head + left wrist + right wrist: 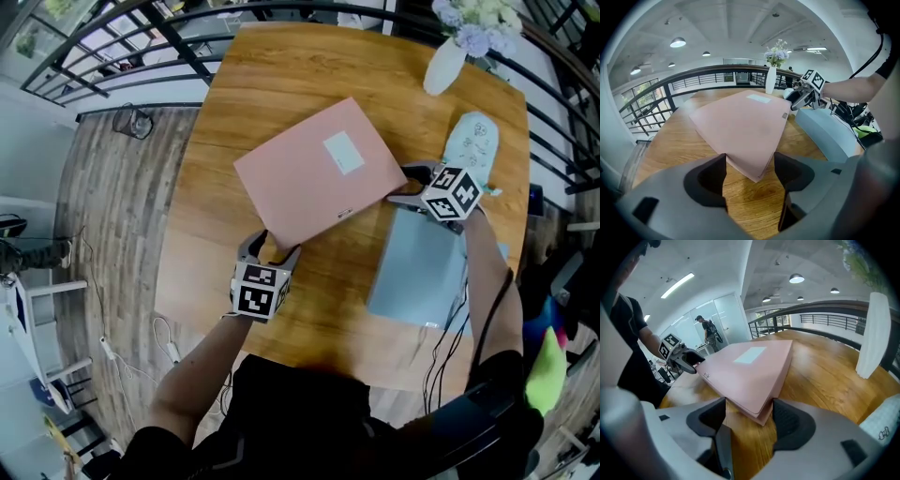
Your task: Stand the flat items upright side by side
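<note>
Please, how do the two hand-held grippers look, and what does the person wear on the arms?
The left gripper and the right gripper have light grey plastic bodies, each with two dark padded jaws. Each carries a white cube with black square markers. The person wears a black short-sleeved top, so the forearms are bare. Thin black cables run along the right arm.

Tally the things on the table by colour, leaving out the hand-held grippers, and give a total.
Pink folder: 1
Blue folder: 1
White vase: 1
Mint patterned pouch: 1
Total: 4
</note>
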{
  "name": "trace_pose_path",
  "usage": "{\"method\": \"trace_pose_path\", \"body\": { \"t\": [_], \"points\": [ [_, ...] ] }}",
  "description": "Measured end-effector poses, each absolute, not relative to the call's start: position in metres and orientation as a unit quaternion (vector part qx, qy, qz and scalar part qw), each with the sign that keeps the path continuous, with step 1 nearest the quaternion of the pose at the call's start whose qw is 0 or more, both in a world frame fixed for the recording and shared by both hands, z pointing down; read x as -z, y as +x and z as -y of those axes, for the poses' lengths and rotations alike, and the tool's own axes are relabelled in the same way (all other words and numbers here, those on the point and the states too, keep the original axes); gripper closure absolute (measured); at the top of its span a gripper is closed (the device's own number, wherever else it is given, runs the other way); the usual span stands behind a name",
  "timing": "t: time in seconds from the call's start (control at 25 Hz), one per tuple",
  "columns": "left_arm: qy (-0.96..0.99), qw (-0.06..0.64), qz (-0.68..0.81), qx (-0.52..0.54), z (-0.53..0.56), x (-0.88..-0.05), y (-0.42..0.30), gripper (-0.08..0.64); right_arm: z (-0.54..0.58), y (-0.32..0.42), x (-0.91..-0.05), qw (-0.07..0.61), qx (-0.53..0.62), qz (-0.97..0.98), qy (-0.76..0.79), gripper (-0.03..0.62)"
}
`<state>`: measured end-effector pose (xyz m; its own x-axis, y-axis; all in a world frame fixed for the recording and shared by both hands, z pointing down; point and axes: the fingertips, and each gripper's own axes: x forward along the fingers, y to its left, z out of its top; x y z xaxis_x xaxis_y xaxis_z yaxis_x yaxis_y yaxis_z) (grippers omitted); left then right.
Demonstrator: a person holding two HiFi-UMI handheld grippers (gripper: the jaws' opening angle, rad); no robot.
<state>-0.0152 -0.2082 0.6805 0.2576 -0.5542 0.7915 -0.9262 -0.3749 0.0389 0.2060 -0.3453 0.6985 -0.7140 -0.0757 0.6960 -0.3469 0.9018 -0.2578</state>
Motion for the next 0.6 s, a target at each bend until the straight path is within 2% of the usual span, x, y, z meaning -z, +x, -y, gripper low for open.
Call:
{"method": "trace_pose_path", "body": {
  "t": [0.28,0.6],
  "points": [
    [0.753,0.264,0.484,-0.360,0.211,-0.684,-0.021,0.236,0.342,0.205,-0.692,0.373,-0.180,0.898,0.149,0.284],
    [0.768,0.255,0.461,-0.364,0.211,-0.686,-0.035,0.232,0.324,0.198,-0.647,0.370,-0.134,0.898,0.200,0.299]
  ]
}}
